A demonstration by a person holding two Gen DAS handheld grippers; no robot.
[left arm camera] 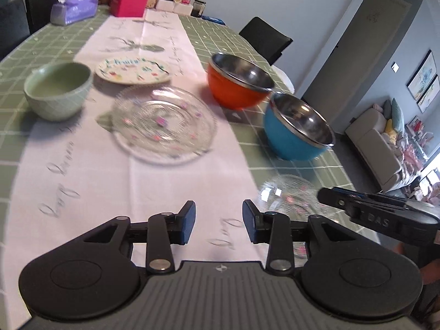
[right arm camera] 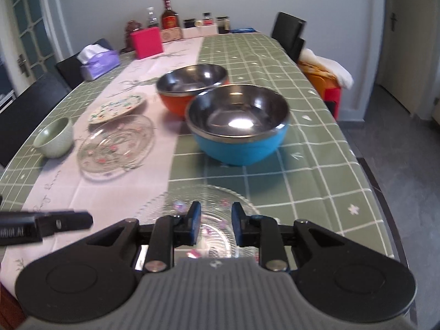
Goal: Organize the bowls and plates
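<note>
On the table stand a pale green bowl (left arm camera: 58,89) (right arm camera: 54,137), a painted plate (left arm camera: 133,70) (right arm camera: 117,107), a clear glass plate (left arm camera: 163,125) (right arm camera: 117,146), an orange steel-lined bowl (left arm camera: 238,82) (right arm camera: 192,88) and a blue steel-lined bowl (left arm camera: 297,129) (right arm camera: 239,122). A second clear glass plate (right arm camera: 203,209) (left arm camera: 288,198) lies near the front edge. My right gripper (right arm camera: 214,222) is open, low over this plate, its fingers either side of the near part. My left gripper (left arm camera: 219,221) is open and empty over the white runner.
A tissue box (left arm camera: 73,7), a pink box (left arm camera: 128,1), bottles and jars (right arm camera: 169,16) stand at the table's far end. Black chairs (left arm camera: 265,40) surround the table. A sofa (left arm camera: 376,140) stands off to the right. The table edge runs at the right (right arm camera: 376,192).
</note>
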